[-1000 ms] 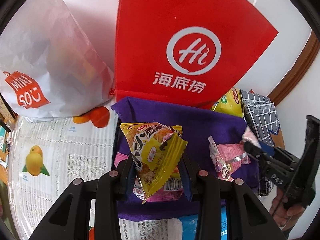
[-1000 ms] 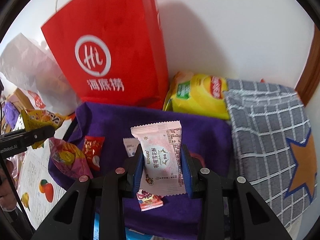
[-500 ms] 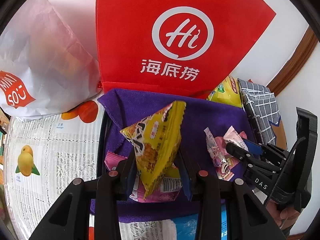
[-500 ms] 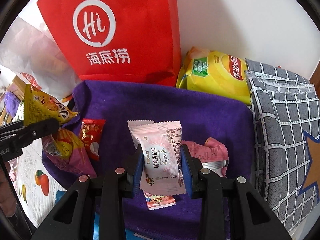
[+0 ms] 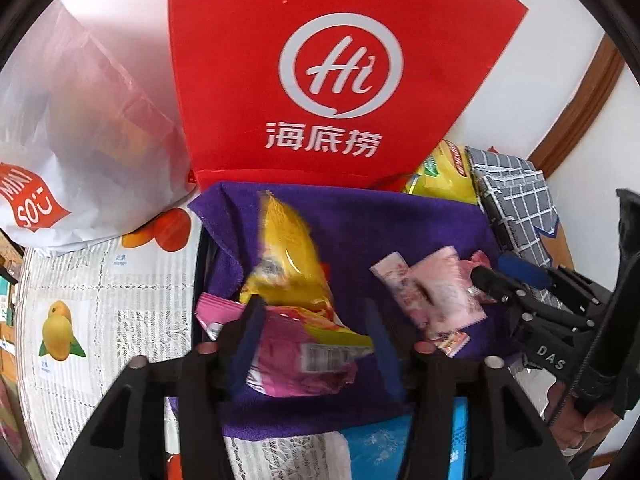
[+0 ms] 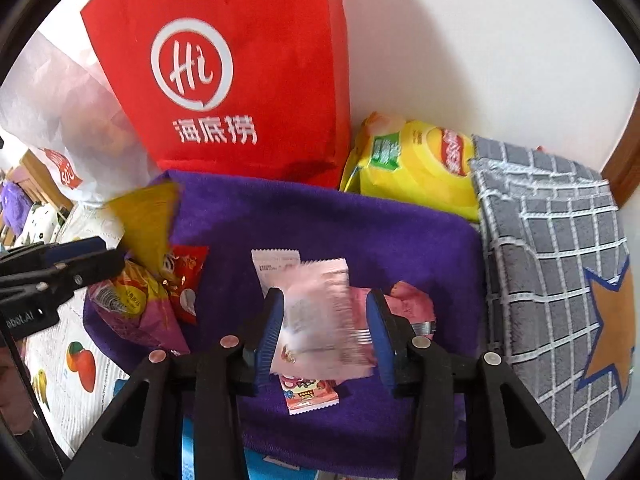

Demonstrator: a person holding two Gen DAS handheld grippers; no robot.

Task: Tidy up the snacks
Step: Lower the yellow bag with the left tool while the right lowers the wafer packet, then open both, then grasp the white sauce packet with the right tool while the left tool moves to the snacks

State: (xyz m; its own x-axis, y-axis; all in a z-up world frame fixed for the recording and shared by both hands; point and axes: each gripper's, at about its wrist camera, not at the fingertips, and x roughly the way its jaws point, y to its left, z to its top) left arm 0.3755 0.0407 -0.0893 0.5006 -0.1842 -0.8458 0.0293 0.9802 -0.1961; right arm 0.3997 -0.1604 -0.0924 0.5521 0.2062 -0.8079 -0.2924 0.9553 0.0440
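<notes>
A purple towel lines a low tray and holds several snack packets. My left gripper is open; a blurred yellow packet drops free just ahead of it onto a pink-and-yellow packet. My right gripper is open too; a blurred pink-white packet falls between its fingers onto other pink packets. The yellow packet and the left gripper show at the left of the right wrist view. The right gripper shows at the right of the left wrist view.
A red Haidilao bag stands behind the towel against the white wall. A white Miniso bag lies at left. A yellow Lipton pack and a grey checked cloth sit at right. A fruit-print tablecloth covers the table.
Both grippers have opened. The yellow packet has left the left gripper and the pink-white packet has left the right gripper; both are dropping onto the purple towel.
</notes>
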